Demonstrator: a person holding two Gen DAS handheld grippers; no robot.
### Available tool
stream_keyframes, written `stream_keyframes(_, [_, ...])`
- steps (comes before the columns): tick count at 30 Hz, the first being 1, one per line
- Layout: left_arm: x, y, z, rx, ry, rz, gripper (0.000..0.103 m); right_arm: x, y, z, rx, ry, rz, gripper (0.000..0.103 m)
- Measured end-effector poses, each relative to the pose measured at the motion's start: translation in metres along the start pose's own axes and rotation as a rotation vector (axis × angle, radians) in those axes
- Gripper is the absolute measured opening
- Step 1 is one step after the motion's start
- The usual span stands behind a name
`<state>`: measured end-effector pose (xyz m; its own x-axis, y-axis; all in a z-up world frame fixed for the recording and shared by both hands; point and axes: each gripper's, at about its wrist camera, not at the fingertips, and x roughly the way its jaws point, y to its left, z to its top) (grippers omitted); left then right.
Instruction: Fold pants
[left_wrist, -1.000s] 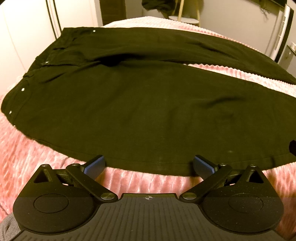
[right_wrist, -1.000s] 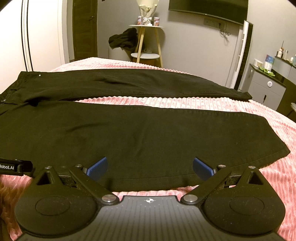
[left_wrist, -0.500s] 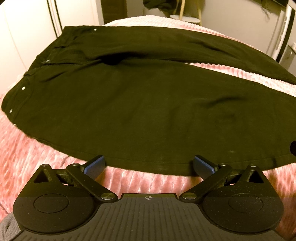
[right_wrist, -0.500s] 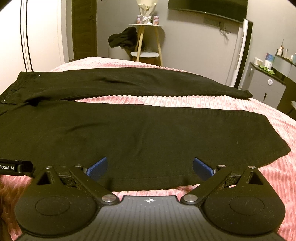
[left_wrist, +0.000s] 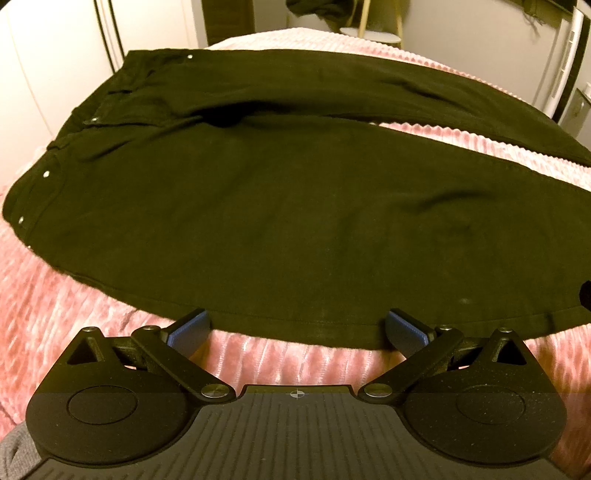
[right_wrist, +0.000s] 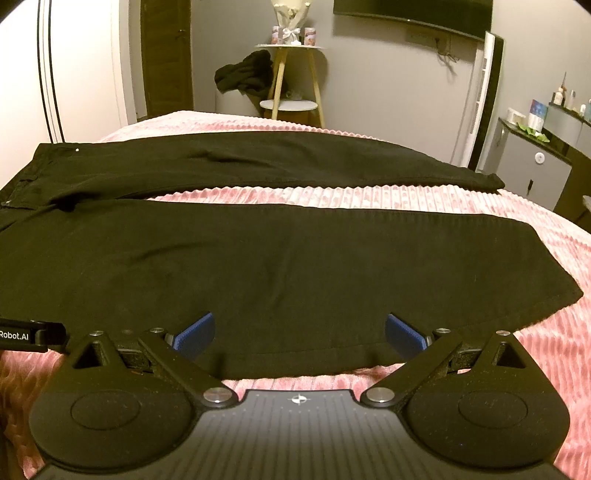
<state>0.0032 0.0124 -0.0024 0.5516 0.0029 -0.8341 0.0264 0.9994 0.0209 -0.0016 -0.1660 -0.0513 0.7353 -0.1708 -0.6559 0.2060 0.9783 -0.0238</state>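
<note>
Black pants (left_wrist: 280, 206) are spread flat across a pink ribbed bedspread (left_wrist: 74, 310), the waistband lying to the left and the two legs running to the right with a strip of bedspread shown between them. No brand or label can be read on the fabric; only small metal rivets are made out near the waistband. The far leg's hem is cut off in the left wrist view and is seen only in the right wrist view. The left gripper (left_wrist: 295, 328) is held just at the near edge of the pants, its blue pads (left_wrist: 188, 330) spread wide with nothing between them. The right gripper (right_wrist: 297, 332) is likewise held wide apart over the near leg's edge, empty. At the left border of the right wrist view, a black tag (right_wrist: 22, 335) is partly cut off, and "Robot.AI" is read on it. Beyond the bed, a small wooden side table (right_wrist: 291, 77) is seen with dark clothing (right_wrist: 245, 75) draped beside it; the writing on the items atop it cannot be made out.
</note>
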Motion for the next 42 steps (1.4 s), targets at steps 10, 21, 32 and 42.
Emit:
stream_keyframes(10, [0.001, -0.001, 0.001, 0.003, 0.004, 0.002, 0.103, 0.002, -0.002, 0.000, 0.011, 0.010, 0.003, 0.099])
stream_keyframes(21, [0.002, 0.003, 0.005, -0.015, 0.021, -0.015, 0.103, 0.021, -0.019, 0.007, 0.110, 0.098, 0.028, 0.099])
stream_keyframes(32, [0.002, 0.010, 0.076, -0.080, -0.214, 0.088, 0.103, 0.083, -0.043, 0.025, 0.140, 0.280, 0.025, 0.099])
stream_keyframes(42, [0.081, 0.047, 0.109, -0.260, -0.272, 0.305, 0.103, 0.161, -0.103, 0.198, 0.413, 0.232, 0.134, 0.097])
